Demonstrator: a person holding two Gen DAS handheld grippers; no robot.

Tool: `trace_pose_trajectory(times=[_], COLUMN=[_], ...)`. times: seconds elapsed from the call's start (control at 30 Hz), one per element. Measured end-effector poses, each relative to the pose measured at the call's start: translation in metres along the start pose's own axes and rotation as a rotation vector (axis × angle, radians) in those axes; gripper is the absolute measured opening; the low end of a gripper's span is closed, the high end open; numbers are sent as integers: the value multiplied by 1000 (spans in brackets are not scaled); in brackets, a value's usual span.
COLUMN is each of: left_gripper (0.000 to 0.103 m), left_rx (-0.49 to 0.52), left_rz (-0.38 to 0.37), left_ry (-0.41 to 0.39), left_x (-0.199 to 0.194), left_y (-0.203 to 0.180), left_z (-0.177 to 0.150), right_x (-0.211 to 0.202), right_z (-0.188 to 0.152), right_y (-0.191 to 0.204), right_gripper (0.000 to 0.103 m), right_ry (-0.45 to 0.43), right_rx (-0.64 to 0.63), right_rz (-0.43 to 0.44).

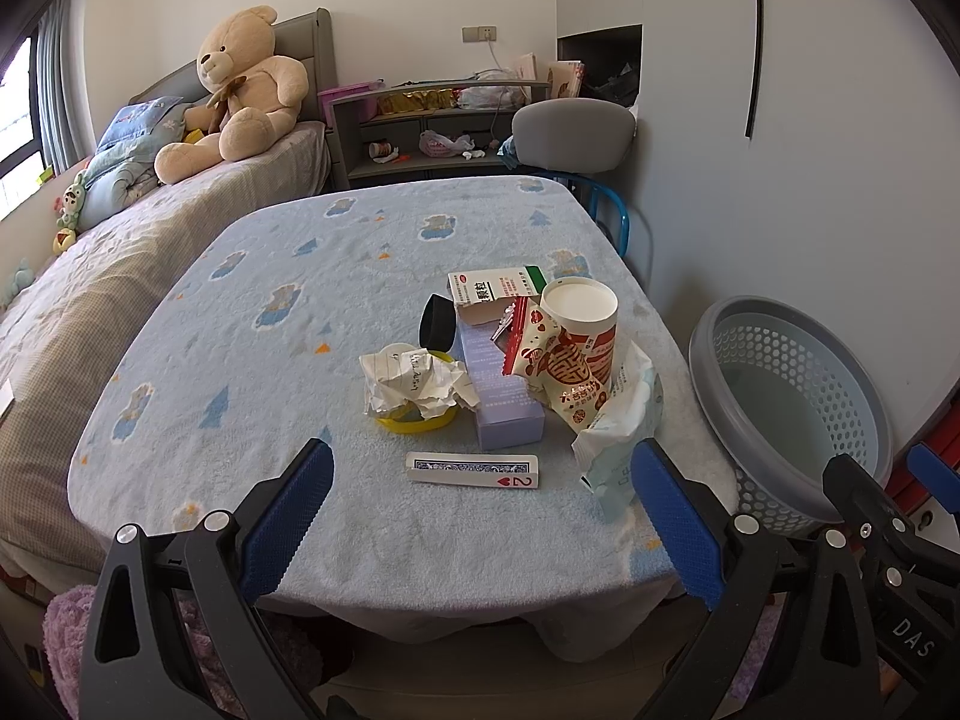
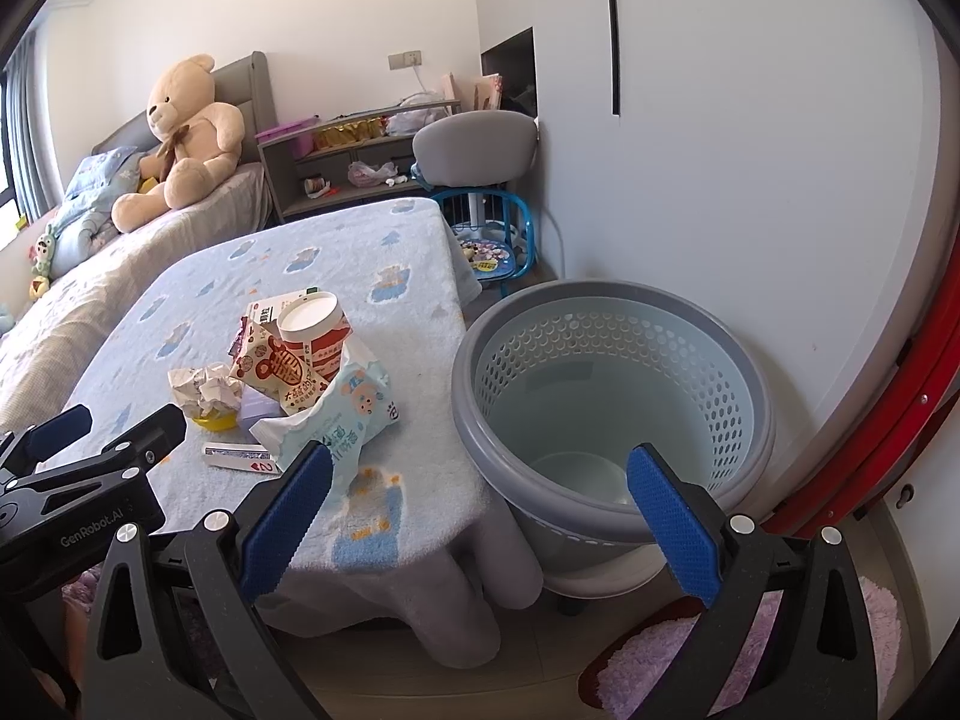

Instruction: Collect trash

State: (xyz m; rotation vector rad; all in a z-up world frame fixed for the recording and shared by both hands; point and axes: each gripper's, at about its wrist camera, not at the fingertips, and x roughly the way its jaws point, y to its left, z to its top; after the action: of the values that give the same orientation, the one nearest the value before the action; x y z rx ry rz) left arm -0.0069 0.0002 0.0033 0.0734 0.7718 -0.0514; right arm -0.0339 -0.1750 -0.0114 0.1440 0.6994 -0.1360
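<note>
Both tongs, left (image 1: 483,516) and right (image 2: 480,516), are open and empty; the purple box (image 1: 503,384) lies flat on the table (image 1: 240,420), its long axis pointing away from the left tongs.

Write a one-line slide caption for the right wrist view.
Open right claw faces the empty grey basket beside a blanket-covered table piled with trash.

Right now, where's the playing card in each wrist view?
Left wrist: the playing card lies low centre, on the table near its front edge, between the open claw's fingers.
Right wrist: the card is lower left, partly hidden by the wipes packet.
Shared landmark: paper cup.
</note>
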Motion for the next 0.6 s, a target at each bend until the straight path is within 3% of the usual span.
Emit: trace_pose_trajectory(times=[0.6], left_gripper=[95], left_rx=[-1], left_rz=[-1], left_ry=[0], left_x=[-1], left_y=[0], left_z=[0], right_x=[-2], right_z=[1], right_y=[0], right_gripper=[97], right_ry=[-2], right_rx=[1], right_rz=[1])
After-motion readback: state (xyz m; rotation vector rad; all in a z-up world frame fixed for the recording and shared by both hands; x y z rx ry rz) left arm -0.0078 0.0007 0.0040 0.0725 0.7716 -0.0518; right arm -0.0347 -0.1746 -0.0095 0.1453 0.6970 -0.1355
